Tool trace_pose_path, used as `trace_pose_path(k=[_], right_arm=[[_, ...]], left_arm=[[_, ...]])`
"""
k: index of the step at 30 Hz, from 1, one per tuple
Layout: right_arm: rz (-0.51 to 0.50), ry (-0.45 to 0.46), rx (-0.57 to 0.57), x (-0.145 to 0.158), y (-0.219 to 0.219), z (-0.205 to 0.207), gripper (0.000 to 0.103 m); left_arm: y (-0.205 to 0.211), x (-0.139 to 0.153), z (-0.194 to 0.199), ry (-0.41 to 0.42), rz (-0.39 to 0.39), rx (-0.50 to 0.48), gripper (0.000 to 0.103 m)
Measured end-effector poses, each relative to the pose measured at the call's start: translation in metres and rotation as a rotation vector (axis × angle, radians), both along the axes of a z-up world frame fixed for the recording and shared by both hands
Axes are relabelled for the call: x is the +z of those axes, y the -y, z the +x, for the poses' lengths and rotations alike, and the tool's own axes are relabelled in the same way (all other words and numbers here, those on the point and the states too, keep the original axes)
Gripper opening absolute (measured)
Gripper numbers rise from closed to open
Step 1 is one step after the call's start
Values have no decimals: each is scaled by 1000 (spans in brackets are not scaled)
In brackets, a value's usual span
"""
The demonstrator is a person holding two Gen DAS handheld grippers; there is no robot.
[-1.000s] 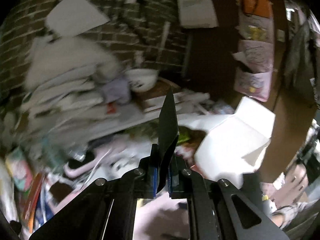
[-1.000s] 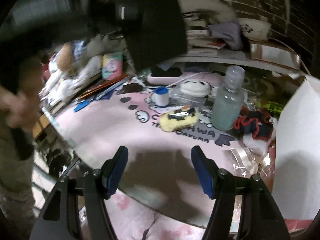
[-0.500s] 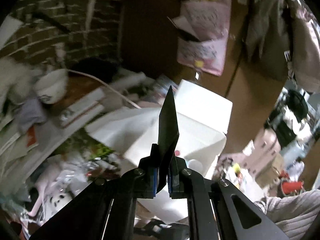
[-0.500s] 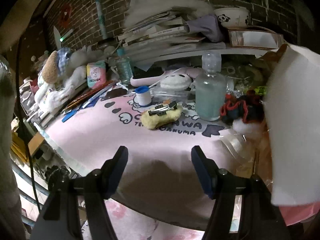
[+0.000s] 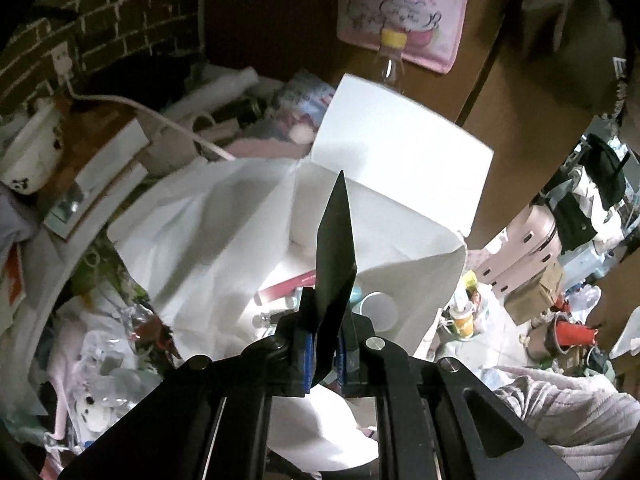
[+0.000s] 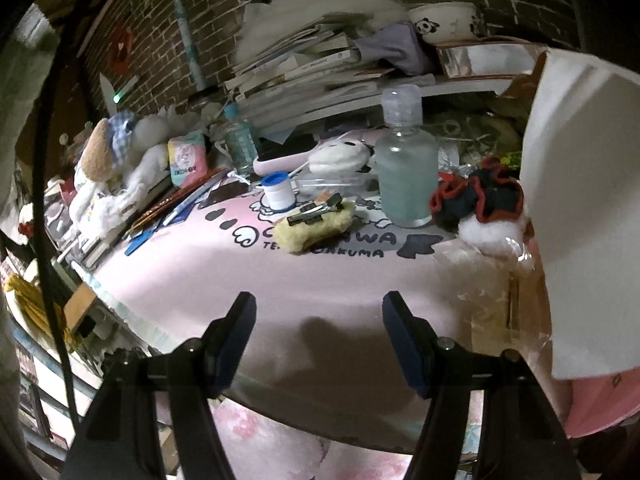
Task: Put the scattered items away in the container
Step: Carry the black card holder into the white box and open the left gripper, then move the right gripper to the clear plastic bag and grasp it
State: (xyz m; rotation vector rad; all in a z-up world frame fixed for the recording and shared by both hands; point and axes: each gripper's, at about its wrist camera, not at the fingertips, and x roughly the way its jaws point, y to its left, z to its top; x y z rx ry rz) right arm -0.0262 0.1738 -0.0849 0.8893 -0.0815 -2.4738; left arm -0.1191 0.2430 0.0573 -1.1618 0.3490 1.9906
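Left wrist view: sits just behind the left claw (image 5: 325,344), looking steeply down past it into the open white box (image 5: 384,216) close beneath; a brick wall lies beyond on the claw's left.

Right wrist view: sits behind the right claw (image 6: 320,344), tilted gently down, low over the pink counter (image 6: 280,280), facing the brick wall.

Shared: the white box (image 6: 580,208), at the right claw's right side, and the panda bowl (image 5: 28,160) (image 6: 444,22).
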Motion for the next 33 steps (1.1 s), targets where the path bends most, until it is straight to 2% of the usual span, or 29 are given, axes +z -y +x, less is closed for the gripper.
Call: trace_pose_path(k=[5,10,12,14,17,21,25,27,28,29,33], right_arm=[[-8,-9,-27,-5,-5,0,63],[-16,4,-33,-7,-8,-2,63],[-13,0,-35,-7,-9,-2,63],[-10,-5,-38,-6,-10,-2,63],[-7,-8,-45,-7,-11,-2,63],[5,-17,-54,-9,-11,-1,63],[24,-49,-71,-9,-11,2,63],[26,-72,-84,-9,-12,5,66],[25,-84,-90,-9,-13,6,76],[19,-104,-101,-9,-14,10,80],[9,-219,-137,-6,-17,28,83]], left_arm=[[-7,-16,-5,52,-35,-3,5],[-10,-23,-4,63,-57,-2,19],[-10,-23,-4,58,-59,2,34],[-8,-21,-3,38,-51,3,55],[-5,-15,0,-14,-44,20,66],[3,-9,7,-86,-54,40,75],[19,4,18,-187,-32,104,76],[35,14,26,-251,12,149,82],[48,20,33,-302,34,189,87],[57,23,38,-338,42,224,89],[105,27,55,-453,71,405,93]])
